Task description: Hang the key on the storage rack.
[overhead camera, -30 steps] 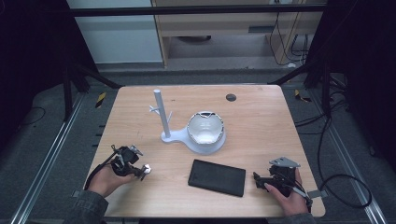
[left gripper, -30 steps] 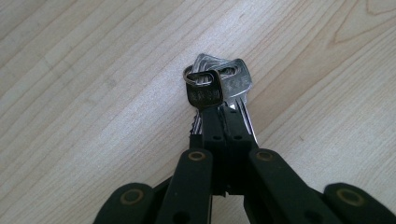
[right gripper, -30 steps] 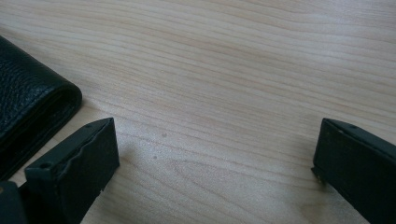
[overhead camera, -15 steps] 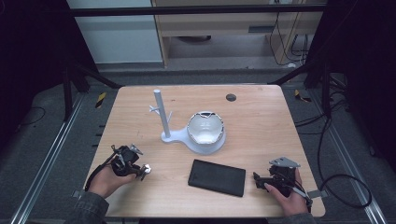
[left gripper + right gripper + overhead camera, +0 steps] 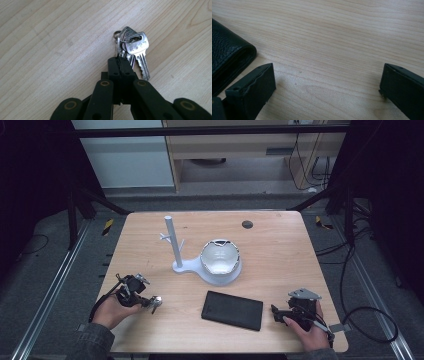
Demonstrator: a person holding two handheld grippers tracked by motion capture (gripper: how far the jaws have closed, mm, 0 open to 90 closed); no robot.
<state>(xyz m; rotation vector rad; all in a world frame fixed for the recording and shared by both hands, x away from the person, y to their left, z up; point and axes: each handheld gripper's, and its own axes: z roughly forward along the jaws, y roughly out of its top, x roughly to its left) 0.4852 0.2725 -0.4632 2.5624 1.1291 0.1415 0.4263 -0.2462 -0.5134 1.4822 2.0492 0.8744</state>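
Table (image 5: 280, 245) evenly lit from above, surroundings dark; high view soft, gripper views sharp, soft shadows under keys (image 5: 132, 47).

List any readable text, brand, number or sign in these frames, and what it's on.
Nothing legible.
Stamped marks on the head of the front key in the keys: too blurred to read.
Black wallet: no print visible.
White stand and bowl: no markings visible.
Yellow-and-black striped tape on the floor: hazard stripes, no words.
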